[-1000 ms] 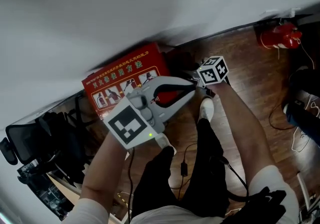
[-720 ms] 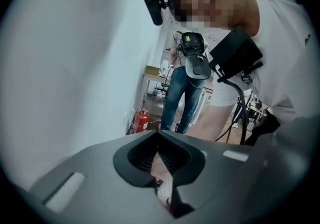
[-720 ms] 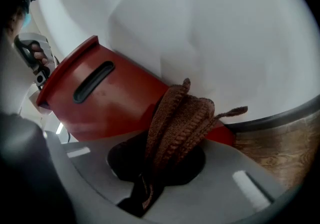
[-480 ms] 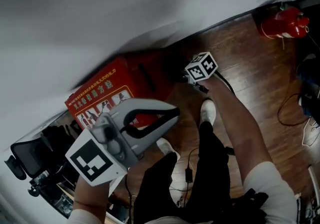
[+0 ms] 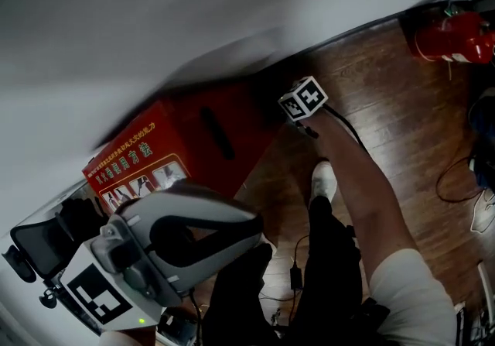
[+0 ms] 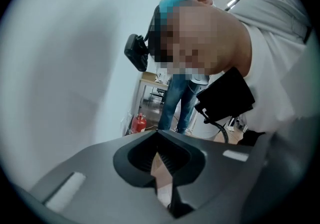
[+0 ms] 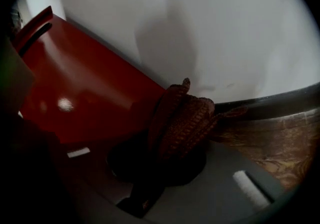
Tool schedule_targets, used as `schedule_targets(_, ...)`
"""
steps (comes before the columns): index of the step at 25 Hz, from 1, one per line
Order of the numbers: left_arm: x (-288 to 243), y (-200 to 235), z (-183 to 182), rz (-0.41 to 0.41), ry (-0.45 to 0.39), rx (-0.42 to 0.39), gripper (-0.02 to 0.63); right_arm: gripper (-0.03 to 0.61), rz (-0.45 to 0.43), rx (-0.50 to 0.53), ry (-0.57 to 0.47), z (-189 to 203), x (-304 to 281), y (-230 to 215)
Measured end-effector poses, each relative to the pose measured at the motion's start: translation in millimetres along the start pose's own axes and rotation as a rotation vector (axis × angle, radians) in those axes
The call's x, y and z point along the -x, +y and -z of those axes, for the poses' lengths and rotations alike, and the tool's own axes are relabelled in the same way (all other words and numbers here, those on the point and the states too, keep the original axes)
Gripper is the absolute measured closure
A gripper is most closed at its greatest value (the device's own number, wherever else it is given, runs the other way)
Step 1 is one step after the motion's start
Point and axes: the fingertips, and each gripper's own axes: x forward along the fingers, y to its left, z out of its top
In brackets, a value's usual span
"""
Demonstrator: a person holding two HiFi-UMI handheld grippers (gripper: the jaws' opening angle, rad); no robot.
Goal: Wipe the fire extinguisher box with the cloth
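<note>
The red fire extinguisher box [image 5: 193, 143] lies on the wood floor against the white wall, with its printed face toward the left. My right gripper [image 7: 172, 135] is shut on a bunched brown cloth [image 7: 184, 115], which sits at the box's red side [image 7: 85, 82] near the wall. In the head view only that gripper's marker cube [image 5: 303, 98] shows, at the box's right end. My left gripper [image 5: 257, 227] is raised close to the camera at lower left, away from the box. Its jaws are shut with nothing between them [image 6: 159, 133].
A red fire extinguisher [image 5: 456, 35] stands at the far right by the wall. Black equipment [image 5: 39, 244] crowds the left edge. Cables [image 5: 452, 174] run over the floor. My legs and a white shoe [image 5: 323, 178] are below the box. A person in jeans [image 6: 180, 100] stands behind.
My left gripper has drawn back down and to the left, away from the box and toward the camera. The right gripper has shifted slightly left at the box's end.
</note>
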Motion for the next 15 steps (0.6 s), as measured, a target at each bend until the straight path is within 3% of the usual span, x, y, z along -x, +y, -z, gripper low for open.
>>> schedule_targets(8,17,1,18,0.002,-0.014,-0.009,0.614,0.533,0.128,-0.041,0.079,23,-16,-40)
schedule_targets(15,45,-14,18,-0.015,-0.034,-0.031,0.614,0.532,0.178,-0.034,-0.072,-1,35,-4)
